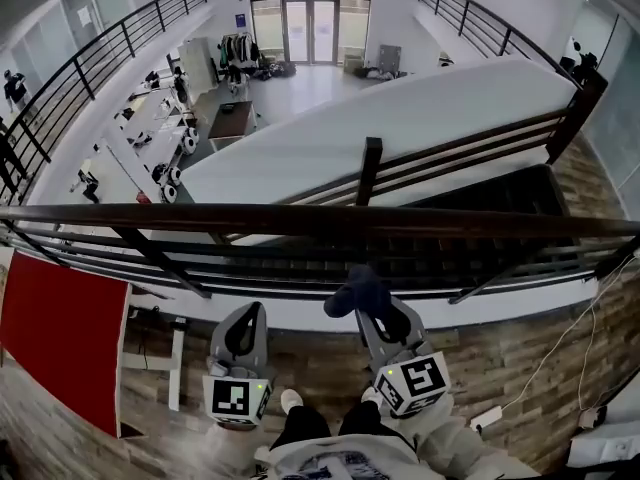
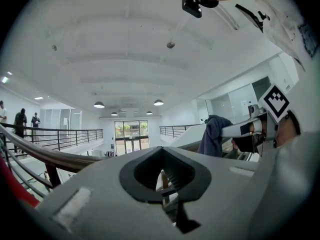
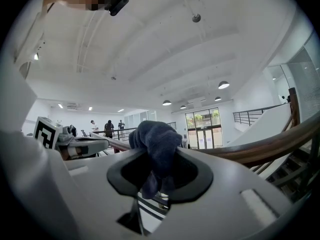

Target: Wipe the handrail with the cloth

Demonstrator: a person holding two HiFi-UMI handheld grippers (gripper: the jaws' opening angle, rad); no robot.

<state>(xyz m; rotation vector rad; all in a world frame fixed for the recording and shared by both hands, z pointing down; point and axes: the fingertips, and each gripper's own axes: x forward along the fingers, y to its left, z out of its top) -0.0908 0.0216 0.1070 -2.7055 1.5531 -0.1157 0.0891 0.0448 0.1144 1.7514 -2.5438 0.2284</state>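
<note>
Two hand-held grippers sit closest to us, each with one marker cube on its back. We see the left hand-held gripper [image 1: 250, 318] with its jaws pressed together and nothing between them; only a railing post shows through the dark opening behind the tips. The right hand-held gripper [image 1: 385, 323] is pinching the one dark blue cloth [image 3: 157, 144], which bunches up above the jaws while its lower folds hang down into the opening and are partly hidden there.

From the head view, the cloth sits on the near side of the single dark wooden handrail [image 1: 300, 220], just below its top bar. We cannot tell whether cloth and rail touch. The rail crosses the whole picture and is cut off at both edges.

Below us we count one white shoe [image 1: 291, 400] on the wooden floor [image 1: 520, 368]; any second one is covered by clothing. One red panel [image 1: 60, 338] is cut off at the left edge. Three people [image 3: 108, 128] stand by a far railing, too small to make out further.
</note>
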